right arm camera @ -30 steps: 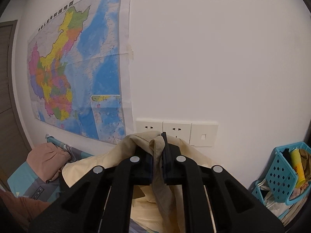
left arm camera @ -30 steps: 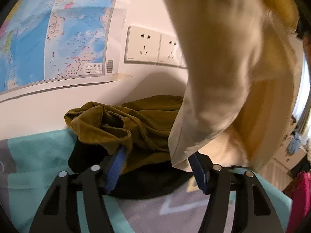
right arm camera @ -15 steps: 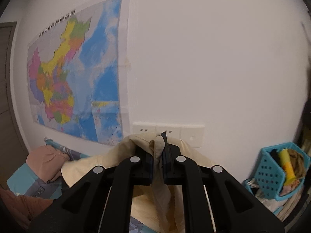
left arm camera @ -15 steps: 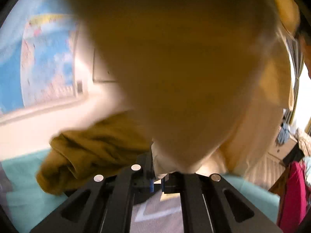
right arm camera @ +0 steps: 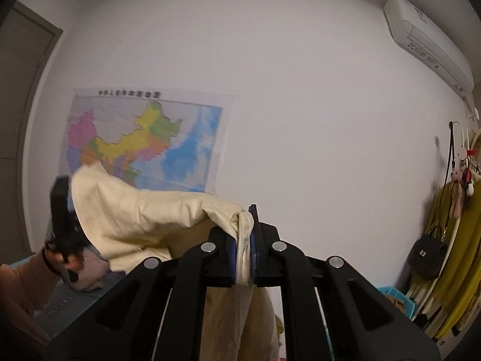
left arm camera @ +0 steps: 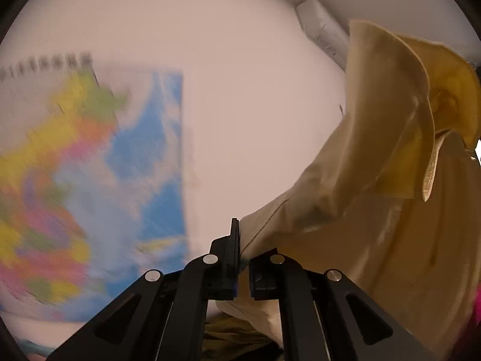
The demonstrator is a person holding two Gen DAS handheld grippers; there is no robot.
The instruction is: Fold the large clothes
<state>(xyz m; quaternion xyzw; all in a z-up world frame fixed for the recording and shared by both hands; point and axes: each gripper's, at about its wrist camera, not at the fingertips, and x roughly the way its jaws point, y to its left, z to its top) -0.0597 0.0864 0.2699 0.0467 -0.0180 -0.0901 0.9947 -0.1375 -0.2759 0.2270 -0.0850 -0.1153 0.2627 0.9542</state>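
A large cream garment (right arm camera: 144,213) hangs in the air, stretched between both grippers. My right gripper (right arm camera: 245,249) is shut on a bunched edge of it, and the cloth falls below the jaws. At the far left of the right wrist view, the left gripper (right arm camera: 64,207) pinches the other end, held by a person's hand (right arm camera: 57,260). In the left wrist view my left gripper (left arm camera: 240,258) is shut on a thin seam of the cream garment (left arm camera: 375,195), which billows up and to the right. An olive garment (left arm camera: 234,334) lies below, mostly hidden.
A wall map (right arm camera: 144,138) hangs behind, with an air conditioner (right arm camera: 427,42) high on the right. A rack with yellow clothes (right arm camera: 451,240) and a black bag (right arm camera: 427,255) stands at right, beside a blue basket (right arm camera: 393,294). A door (right arm camera: 18,120) is at left.
My left gripper went from open above the olive pile to shut on the cream garment, then rose sharply. The right gripper moved sideways, and the garment now spans both grippers.
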